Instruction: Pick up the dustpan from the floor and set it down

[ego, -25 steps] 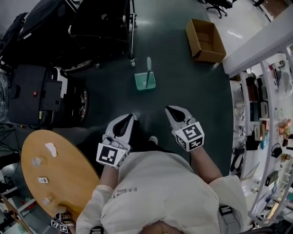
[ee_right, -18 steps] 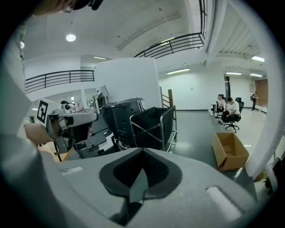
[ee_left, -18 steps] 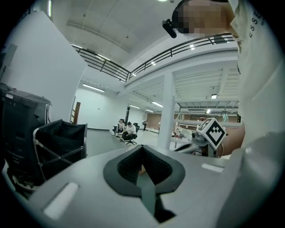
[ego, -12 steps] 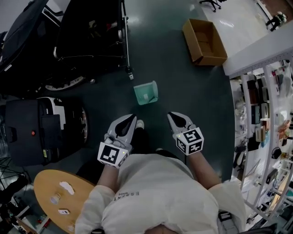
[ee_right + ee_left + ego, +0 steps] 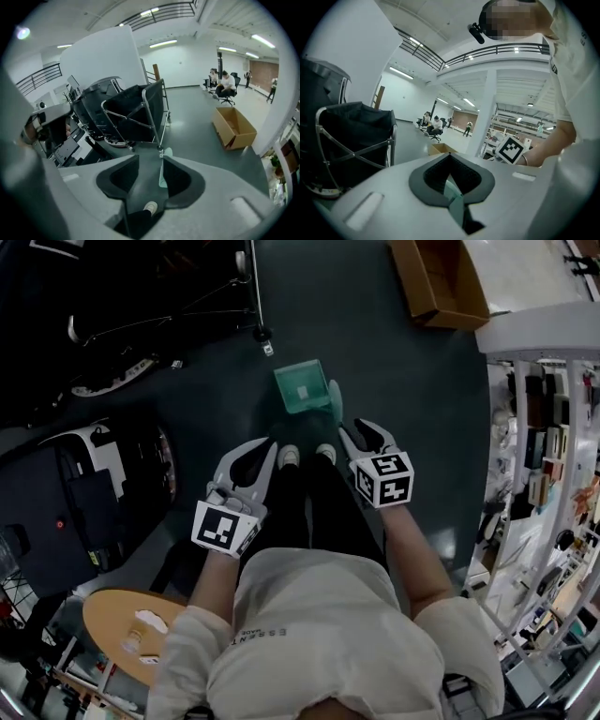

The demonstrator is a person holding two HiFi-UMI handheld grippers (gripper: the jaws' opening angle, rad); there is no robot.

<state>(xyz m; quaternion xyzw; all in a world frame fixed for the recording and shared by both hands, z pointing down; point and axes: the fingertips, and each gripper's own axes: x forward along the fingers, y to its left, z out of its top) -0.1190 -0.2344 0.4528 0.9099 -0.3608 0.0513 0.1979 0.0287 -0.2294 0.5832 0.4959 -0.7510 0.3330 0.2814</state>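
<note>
A green dustpan [image 5: 302, 388] stands on the dark floor just beyond the person's shoes [image 5: 291, 456], its upright handle [image 5: 335, 397] on its right side. My right gripper [image 5: 359, 431] points down at that handle from a short way off without touching it. Its jaws are opening, and the handle [image 5: 161, 174] shows in the gap between them, farther off. My left gripper [image 5: 270, 446] hangs left of the shoes with its tips together and nothing in them. Past its jaws [image 5: 450, 155] a sliver of the green dustpan [image 5: 453, 196] shows.
A black folding cart [image 5: 187, 296] stands behind and left of the dustpan, close to it. An open cardboard box [image 5: 441, 282] lies at the far right. Shelving [image 5: 539, 456] lines the right side. A black-and-white machine [image 5: 94, 484] and a round wooden table [image 5: 141, 629] are at the left.
The person has walked up to the dustpan, which now sits right in front of the shoes. Both grippers have come forward and down. The right jaws have parted.
</note>
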